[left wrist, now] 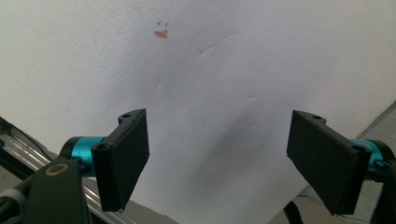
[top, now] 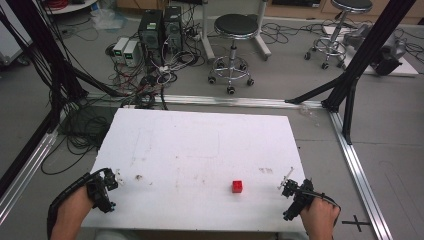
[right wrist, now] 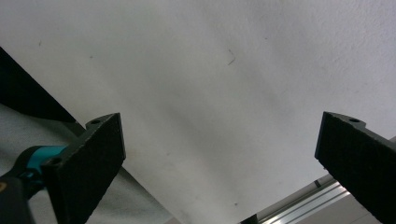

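A small red cube [top: 237,186] sits on the white table [top: 200,145], toward its front right. My left gripper [top: 116,176] hovers over the table's front left corner, open, with nothing between its jaws; in the left gripper view [left wrist: 217,163] the jaws stand wide apart over bare white surface. My right gripper [top: 286,183] is at the front right edge, a short way right of the cube, also open and empty; in the right gripper view [right wrist: 219,158] its jaws frame bare table.
A small reddish mark [left wrist: 161,33] stains the table ahead of the left gripper. Aluminium rails [top: 357,170] and black frame posts [top: 350,75] border the table. Stools [top: 233,30], computer towers [top: 152,27] and cables lie on the floor beyond.
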A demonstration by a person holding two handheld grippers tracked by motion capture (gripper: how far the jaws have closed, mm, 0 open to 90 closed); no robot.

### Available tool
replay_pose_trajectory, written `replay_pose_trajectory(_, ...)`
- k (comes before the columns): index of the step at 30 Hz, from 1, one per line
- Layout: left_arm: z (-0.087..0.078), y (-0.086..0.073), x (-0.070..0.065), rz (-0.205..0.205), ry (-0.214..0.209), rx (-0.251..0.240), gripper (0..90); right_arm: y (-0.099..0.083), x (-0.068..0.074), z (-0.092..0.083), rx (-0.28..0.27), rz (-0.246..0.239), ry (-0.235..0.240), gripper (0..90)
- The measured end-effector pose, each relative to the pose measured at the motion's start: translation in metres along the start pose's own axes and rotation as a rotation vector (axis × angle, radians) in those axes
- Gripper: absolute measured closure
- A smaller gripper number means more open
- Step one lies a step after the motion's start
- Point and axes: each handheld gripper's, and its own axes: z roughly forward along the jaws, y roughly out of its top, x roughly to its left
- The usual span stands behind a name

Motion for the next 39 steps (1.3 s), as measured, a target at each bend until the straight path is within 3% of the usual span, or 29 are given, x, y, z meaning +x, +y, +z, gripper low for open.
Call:
replay_pose_trajectory(27,0.002,0.000,0.001,-0.010,-0.006,-0.011,21.4,-0.001,-0.001,-0.003,-0.012,0.000,-0.013,0.9)
replay_pose_trajectory(33,0.002,-0.002,0.003,-0.019,-0.009,-0.013,21.4,-0.010,-0.010,-0.005,-0.057,-0.001,-0.010,0.9)
replay_pose_trajectory(39,0.002,-0.003,0.003,-0.021,-0.009,-0.018,21.4,-0.015,-0.022,-0.011,-0.068,-0.069,-0.021,0.8)
